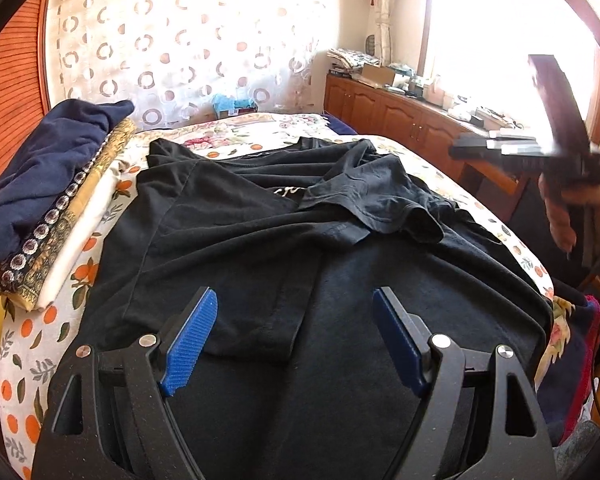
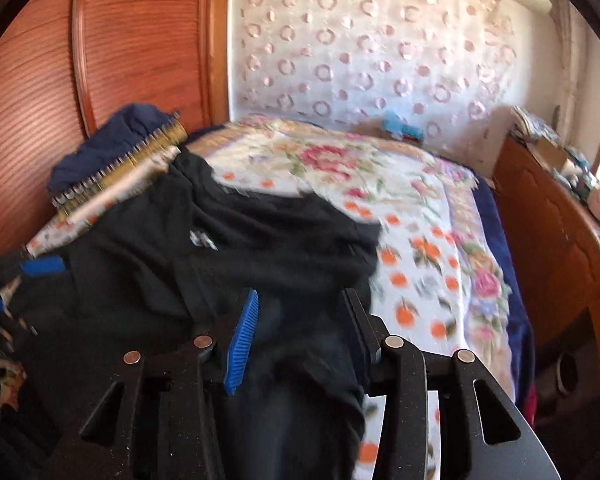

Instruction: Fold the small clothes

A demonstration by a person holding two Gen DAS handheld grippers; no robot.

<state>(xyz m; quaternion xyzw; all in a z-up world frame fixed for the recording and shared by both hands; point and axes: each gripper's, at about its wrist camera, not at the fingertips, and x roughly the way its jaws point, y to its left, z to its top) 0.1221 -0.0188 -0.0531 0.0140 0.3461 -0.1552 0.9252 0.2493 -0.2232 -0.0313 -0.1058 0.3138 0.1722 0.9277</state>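
Note:
A black T-shirt (image 1: 260,216) lies spread on the bed, with one sleeve (image 1: 380,196) folded in over its body. My left gripper (image 1: 296,300) is open and empty, hovering just above the shirt's near part. My right gripper (image 2: 300,304) is open, with black shirt cloth (image 2: 300,360) lying between its jaws; the view is blurred. The shirt's body (image 2: 228,240) lies to the left in the right wrist view. The right gripper also shows in the left wrist view (image 1: 512,146), raised at the far right.
The bed has a flower-and-orange patterned sheet (image 2: 428,248). Folded cloths (image 1: 52,184) are stacked at the bed's left edge by a wooden wardrobe (image 2: 132,40). A wooden cabinet (image 1: 396,120) with clutter runs along the right under a bright window. Clothes (image 1: 580,360) hang off the bed's right side.

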